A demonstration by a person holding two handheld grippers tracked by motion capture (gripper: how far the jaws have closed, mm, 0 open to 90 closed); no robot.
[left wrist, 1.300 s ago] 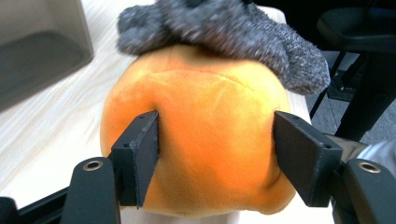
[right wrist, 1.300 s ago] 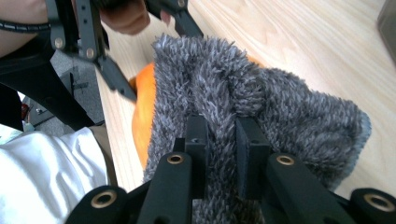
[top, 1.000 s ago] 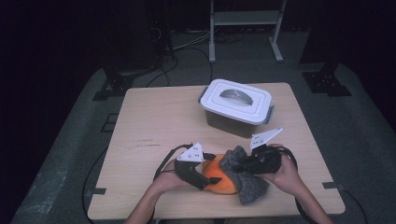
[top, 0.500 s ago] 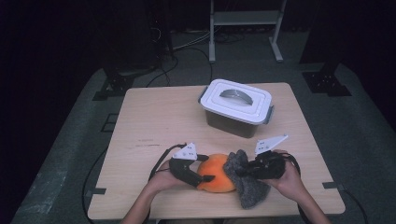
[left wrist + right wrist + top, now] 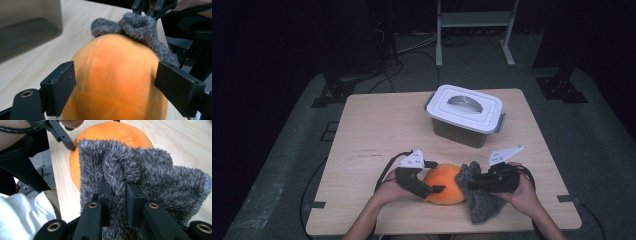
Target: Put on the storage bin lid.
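My left gripper (image 5: 435,187) straddles the orange gourd (image 5: 444,183) near the table's (image 5: 377,130) front edge, jaws just opened wider, pads beside its flanks; contact unclear. My right gripper (image 5: 472,184) pinches the fuzzy grey cloth (image 5: 482,207), draped against the gourd's right side

Both grippers are matte black. The left gripper (image 5: 435,190) and the right gripper (image 5: 472,183) each carry a pale grey three-cornered plate on top and trail a black cable toward the tabletop's near edge. Their jaws end in flat rectangular black pads on slim arms, pinned with brass-coloured ringed screws. The forearms are bare. The right gripper view shows white cloth at its lower left.
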